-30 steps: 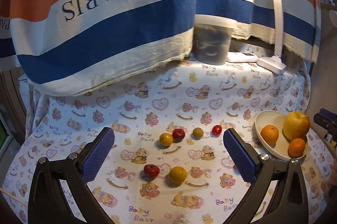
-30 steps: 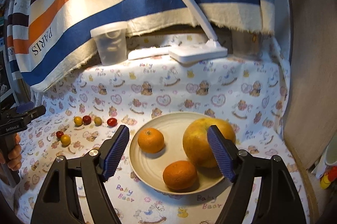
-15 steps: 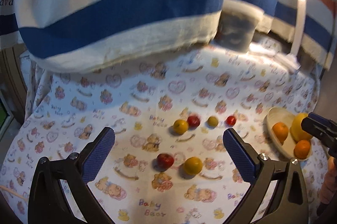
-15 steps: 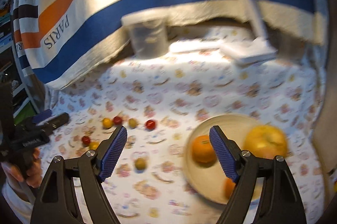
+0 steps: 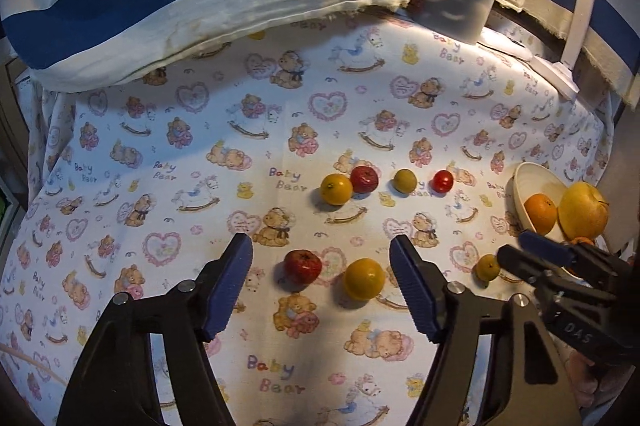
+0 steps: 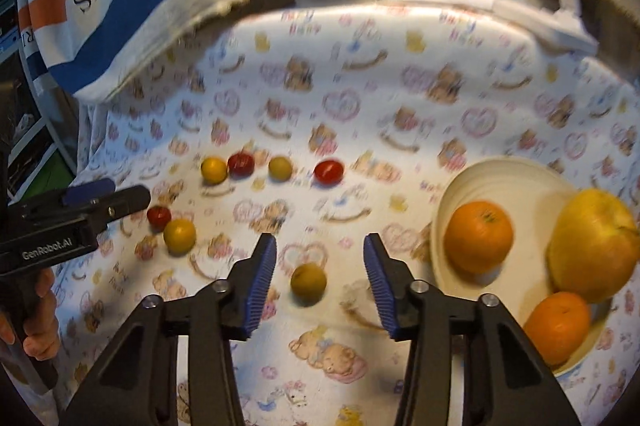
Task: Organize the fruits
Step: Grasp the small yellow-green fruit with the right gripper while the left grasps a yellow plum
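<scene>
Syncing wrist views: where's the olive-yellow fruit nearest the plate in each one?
Left wrist: olive-yellow fruit at lower right, beside the right gripper's tip.
Right wrist: olive-yellow fruit at lower centre, between the open gripper's fingers, untouched.
Shared landmark: plate holding oranges, to its right.

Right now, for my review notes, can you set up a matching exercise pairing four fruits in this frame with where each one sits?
Things:
1. large yellow apple
2. small olive-yellow fruit
3. bright red cherry tomato
4. dark red fruit

Places:
A. right end of the far row of four on the cloth
B. in the cream plate with two oranges
C. on the cloth ahead of the open right hand-held gripper, between its fingers in view
D. ahead of the open left hand-held gripper, beside a yellow-orange fruit

Pairs: 1-B, 2-C, 3-A, 4-D
</scene>
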The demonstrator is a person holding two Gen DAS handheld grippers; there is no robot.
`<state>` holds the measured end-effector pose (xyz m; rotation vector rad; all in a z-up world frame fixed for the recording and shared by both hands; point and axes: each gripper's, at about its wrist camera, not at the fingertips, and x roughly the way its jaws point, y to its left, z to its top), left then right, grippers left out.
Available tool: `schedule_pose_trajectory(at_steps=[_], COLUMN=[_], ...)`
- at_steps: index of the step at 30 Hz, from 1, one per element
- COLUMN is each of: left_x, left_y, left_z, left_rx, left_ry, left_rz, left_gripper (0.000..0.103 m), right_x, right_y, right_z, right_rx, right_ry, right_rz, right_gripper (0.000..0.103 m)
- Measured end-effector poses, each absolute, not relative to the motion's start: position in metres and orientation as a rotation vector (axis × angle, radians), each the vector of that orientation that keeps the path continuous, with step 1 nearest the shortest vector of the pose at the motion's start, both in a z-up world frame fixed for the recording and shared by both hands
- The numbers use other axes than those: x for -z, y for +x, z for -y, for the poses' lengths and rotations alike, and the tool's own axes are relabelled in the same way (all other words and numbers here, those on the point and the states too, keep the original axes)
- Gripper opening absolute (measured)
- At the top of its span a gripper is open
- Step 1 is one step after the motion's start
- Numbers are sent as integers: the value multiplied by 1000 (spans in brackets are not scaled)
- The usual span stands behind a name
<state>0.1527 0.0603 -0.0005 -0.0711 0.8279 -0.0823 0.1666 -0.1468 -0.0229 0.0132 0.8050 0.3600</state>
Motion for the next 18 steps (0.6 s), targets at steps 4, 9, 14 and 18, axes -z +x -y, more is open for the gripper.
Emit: schedule_pose_trajectory(at_steps=[4,9,14,18], left_x=[-1,1,12,15], left_y=[151,152,153,150], left_z=[-59,-57,-45,-38], left_rx=[123,137,117,97], left_ry=[-99,-111,-71,-33], left_rz=[-810,-804,-807,-796], left_gripper=[62,62,61,61], right_x=[34,39,43,45], right_y=[173,176,176,172], right_z=[145,144,141,139], right_rx=[-391,-400,-390,-380], right_ry=[32,39,14,-3], right_rz=[-853,-874,-883,-871], right_gripper=[39,34,27,24])
